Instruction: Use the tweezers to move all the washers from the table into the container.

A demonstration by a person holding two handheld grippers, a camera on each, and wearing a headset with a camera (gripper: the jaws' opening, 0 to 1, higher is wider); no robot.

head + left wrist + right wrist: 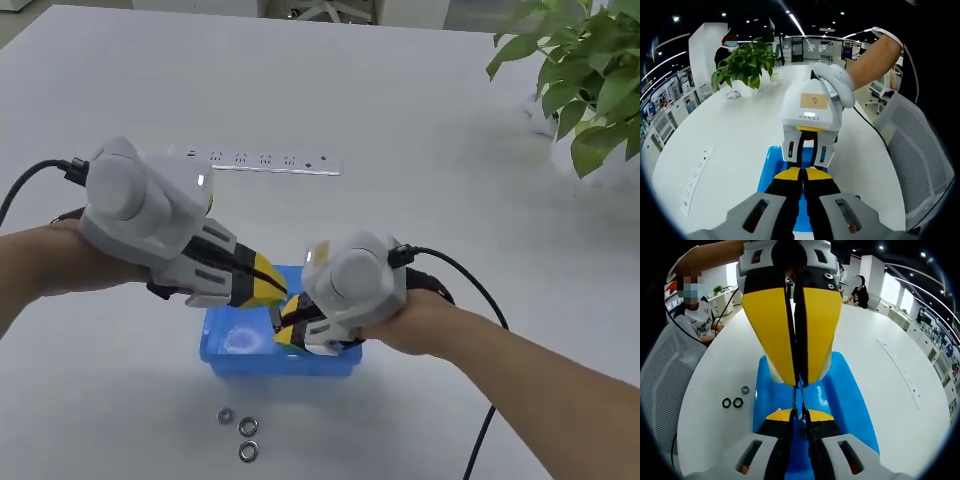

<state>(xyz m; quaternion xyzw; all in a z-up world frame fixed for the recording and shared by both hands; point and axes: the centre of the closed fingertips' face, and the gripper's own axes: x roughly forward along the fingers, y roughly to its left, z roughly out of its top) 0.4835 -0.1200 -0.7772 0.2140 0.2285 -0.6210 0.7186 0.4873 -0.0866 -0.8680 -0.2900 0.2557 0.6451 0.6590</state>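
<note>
Above the blue container (240, 348), my left gripper (266, 284) and right gripper (288, 336) meet tip to tip. Thin metal tweezers (799, 396) run between them. In the right gripper view, my right gripper (799, 415) is shut on one end and the left gripper's (800, 381) yellow jaws are shut on the other. The left gripper view shows my left gripper (801, 175) closed, facing the right gripper (804, 161). Three washers (246, 432) lie on the white table just in front of the container; the same washers (737, 399) show left of it in the right gripper view.
A white power strip (265, 163) lies behind the grippers. A potted plant (585, 70) stands at the table's far right. Cables trail from both grippers. A mesh office chair (920, 150) stands by the table edge.
</note>
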